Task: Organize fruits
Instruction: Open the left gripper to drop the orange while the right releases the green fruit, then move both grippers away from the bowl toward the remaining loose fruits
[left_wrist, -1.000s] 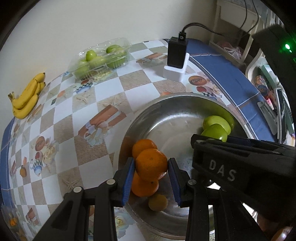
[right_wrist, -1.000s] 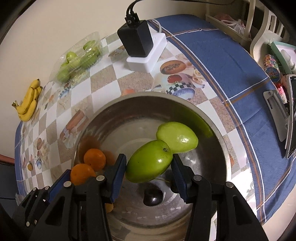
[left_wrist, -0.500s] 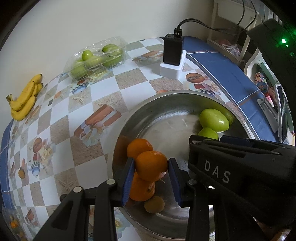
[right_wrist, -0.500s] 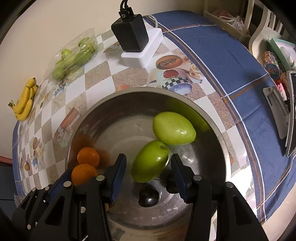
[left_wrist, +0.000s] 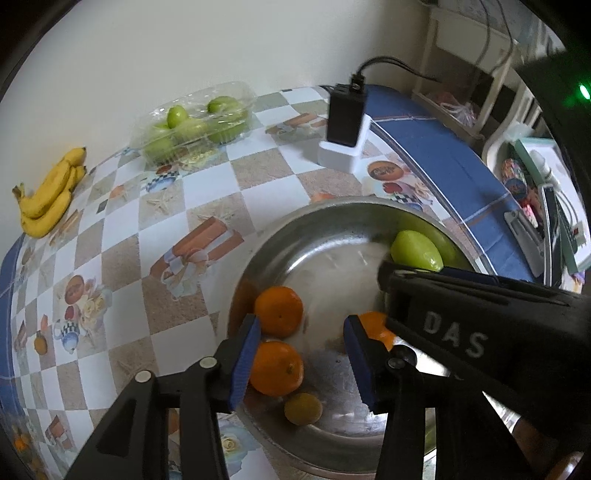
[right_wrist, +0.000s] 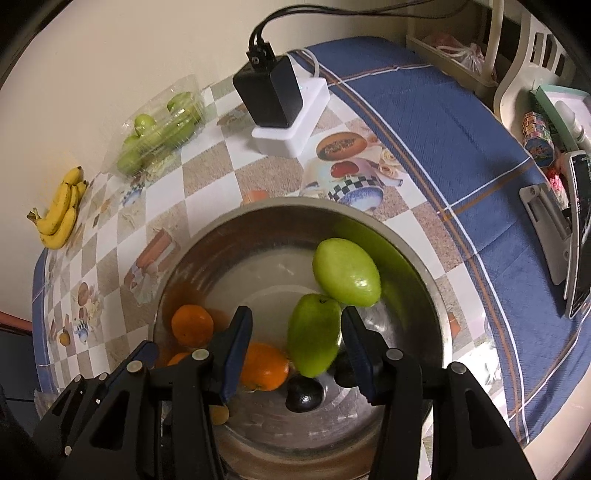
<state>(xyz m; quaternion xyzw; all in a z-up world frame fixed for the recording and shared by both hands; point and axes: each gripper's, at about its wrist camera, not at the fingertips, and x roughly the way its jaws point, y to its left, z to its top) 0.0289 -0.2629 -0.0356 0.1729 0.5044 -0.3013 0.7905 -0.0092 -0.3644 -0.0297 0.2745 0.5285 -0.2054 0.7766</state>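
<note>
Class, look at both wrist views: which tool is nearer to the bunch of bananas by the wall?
Left. The left tool hangs over the bowl's orange side, towards the bananas; the right tool is over its mango side, farther away.

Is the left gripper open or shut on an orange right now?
Open. The left gripper has its blue pads spread with bare bowl between them; the oranges lie loose beside them.

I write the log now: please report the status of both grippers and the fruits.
Left gripper open, empty, over steel bowl. Right gripper open; green mango lies loose between its fingers. Oranges in bowl. Nothing in the way.
</note>
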